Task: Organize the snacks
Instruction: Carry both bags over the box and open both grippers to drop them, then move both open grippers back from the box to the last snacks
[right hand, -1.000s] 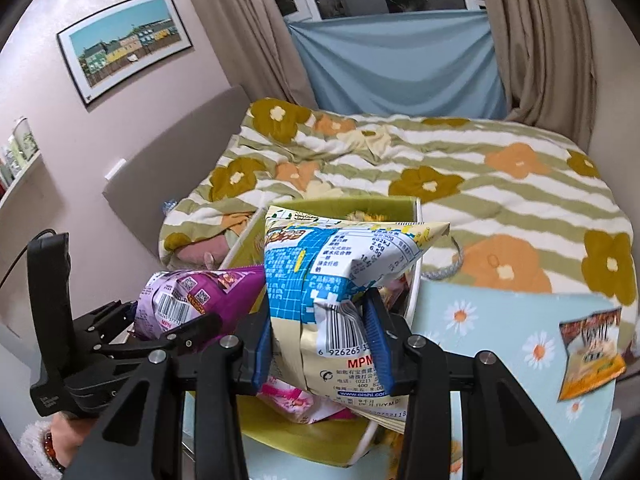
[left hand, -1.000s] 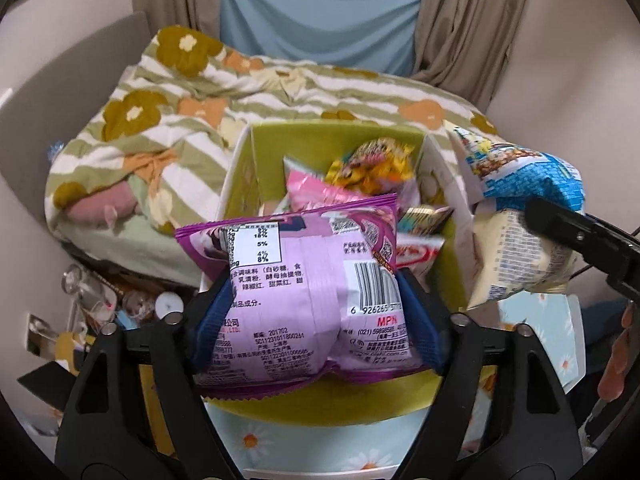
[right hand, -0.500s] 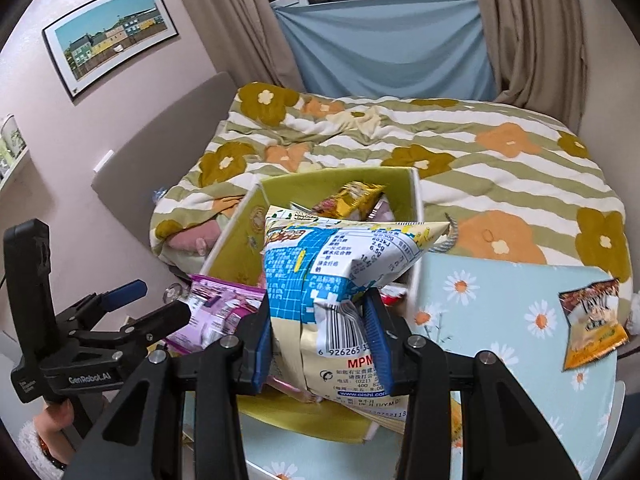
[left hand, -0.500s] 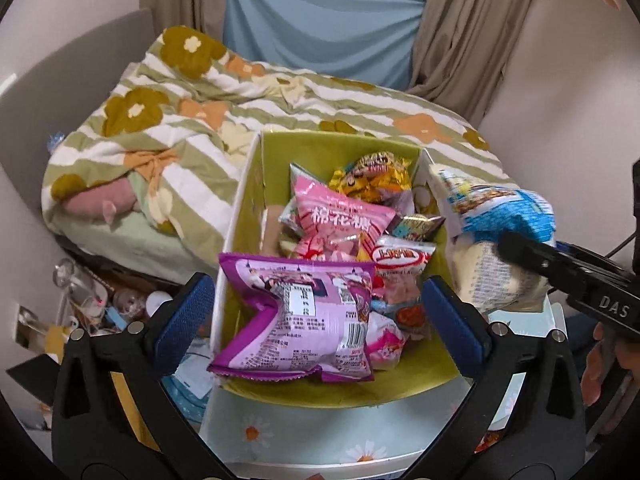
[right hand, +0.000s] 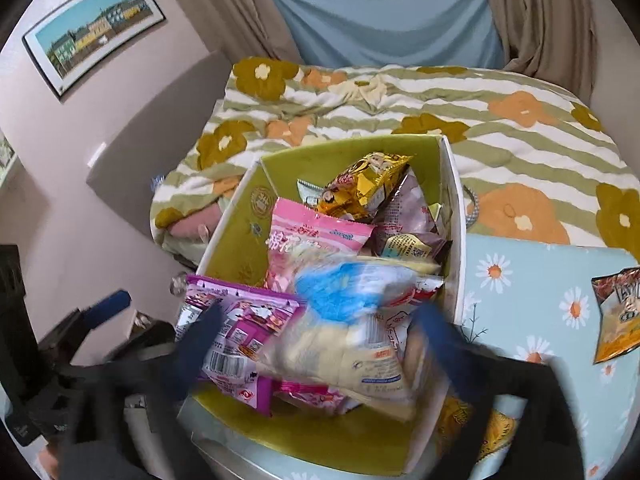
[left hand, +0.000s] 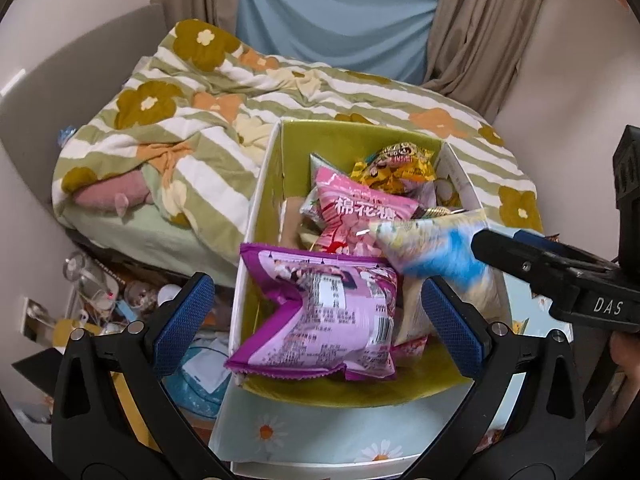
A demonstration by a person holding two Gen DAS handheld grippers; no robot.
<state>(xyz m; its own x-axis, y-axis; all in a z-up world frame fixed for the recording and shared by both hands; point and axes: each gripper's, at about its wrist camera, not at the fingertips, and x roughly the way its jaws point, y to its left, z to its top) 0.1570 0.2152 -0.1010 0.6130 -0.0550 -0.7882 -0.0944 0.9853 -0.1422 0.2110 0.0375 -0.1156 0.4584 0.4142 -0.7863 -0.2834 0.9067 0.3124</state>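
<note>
- Left gripper [left hand: 316, 312] jaws spread, empty; purple bag [left hand: 320, 316] lies in green box [left hand: 352, 136].
- Right gripper [right hand: 316, 344] jaws apart, blurred; blue-yellow bag [right hand: 348, 336] dropping onto pile.
- Lift grippers straight up, avoid snagging bags.

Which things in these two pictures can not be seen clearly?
- Right gripper: right wrist view, its fingers smeared by motion.
- Blue and yellow bag: both views, blurred, print unreadable.
- Snacks low in the green box: both views, covered by the purple bag and pink bag.
- Orange packet on the daisy cloth: right wrist view, cut off by the edge.
</note>
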